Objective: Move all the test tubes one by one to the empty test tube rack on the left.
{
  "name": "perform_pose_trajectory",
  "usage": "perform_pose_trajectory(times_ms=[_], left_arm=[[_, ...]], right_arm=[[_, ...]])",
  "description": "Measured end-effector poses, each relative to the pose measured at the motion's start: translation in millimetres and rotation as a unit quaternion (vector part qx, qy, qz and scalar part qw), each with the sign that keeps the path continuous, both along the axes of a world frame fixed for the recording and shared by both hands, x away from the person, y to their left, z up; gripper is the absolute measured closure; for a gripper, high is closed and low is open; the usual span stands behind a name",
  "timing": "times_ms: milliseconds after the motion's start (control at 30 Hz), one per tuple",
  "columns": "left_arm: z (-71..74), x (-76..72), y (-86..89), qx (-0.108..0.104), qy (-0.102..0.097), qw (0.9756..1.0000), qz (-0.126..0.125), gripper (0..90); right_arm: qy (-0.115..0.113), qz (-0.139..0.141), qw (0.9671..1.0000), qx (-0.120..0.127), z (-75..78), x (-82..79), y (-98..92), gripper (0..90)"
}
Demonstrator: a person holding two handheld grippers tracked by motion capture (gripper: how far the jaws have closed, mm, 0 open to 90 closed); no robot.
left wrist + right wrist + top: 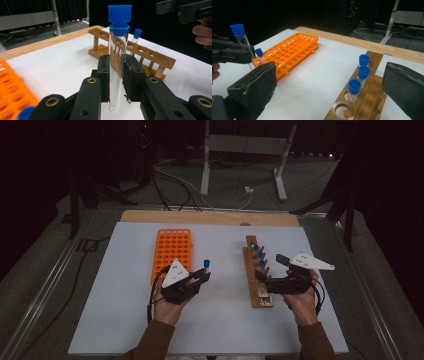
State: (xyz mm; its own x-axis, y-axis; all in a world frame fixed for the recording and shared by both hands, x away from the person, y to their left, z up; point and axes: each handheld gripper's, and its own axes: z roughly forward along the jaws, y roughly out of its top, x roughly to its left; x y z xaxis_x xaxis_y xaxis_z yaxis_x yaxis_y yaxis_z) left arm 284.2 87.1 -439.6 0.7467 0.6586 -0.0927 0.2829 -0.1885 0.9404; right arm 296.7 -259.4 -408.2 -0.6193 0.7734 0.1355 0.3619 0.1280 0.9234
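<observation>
My left gripper (pixel 200 277) is shut on a clear test tube with a blue cap (pixel 117 50), which stands upright between its pads (pixel 103 72). In the high view that tube (pixel 206 266) is between the orange rack (pixel 170 245) and the wooden rack (pixel 261 295). My right gripper (pixel 271 267) hangs over the wooden rack's near half, its jaws wide open with nothing between them (pixel 329 66). Three blue-capped tubes (pixel 363 71) stand in the wooden rack (pixel 367 100). Another capped tube (pixel 259 55) stands in the near corner of the orange rack (pixel 292 50).
Both racks rest on a white board (pixel 115 310) laid over a wooden table whose far edge (pixel 210 216) shows. Beyond the table are floor cables (pixel 175 185) and the legs of a white stand (pixel 205 165). Dark curtains ring the space.
</observation>
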Motion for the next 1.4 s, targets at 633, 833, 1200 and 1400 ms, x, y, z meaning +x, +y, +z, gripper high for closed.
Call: perform_pose_trajectory(times_ms=[633, 833, 1200, 1400], left_arm=[[-6.3, 2.9, 48.4, 0.0, 0.009, 0.9978, 0.065, 77.9], [-9.1, 5.2, 61.1, 0.004, 0.008, 0.9955, 0.094, 77.9], [-27.0, 10.5, 64.1, 0.008, -0.016, 0.9905, 0.136, 77.9], [-39.1, 15.6, 63.1, 0.007, -0.005, 0.9903, 0.138, 77.9]], right_arm=[[0.002, -0.009, 0.9999, 0.005, -0.7, -1.1, -4.5, 0.1], [0.003, -0.013, 0.9999, 0.006, -1.2, -0.9, -5.8, 0.1], [0.003, -0.011, 0.9999, 0.006, -2.2, -0.7, -4.6, 0.1], [0.002, -0.01, 0.9999, 0.006, -2.7, -0.6, -5.0, 0.1]])
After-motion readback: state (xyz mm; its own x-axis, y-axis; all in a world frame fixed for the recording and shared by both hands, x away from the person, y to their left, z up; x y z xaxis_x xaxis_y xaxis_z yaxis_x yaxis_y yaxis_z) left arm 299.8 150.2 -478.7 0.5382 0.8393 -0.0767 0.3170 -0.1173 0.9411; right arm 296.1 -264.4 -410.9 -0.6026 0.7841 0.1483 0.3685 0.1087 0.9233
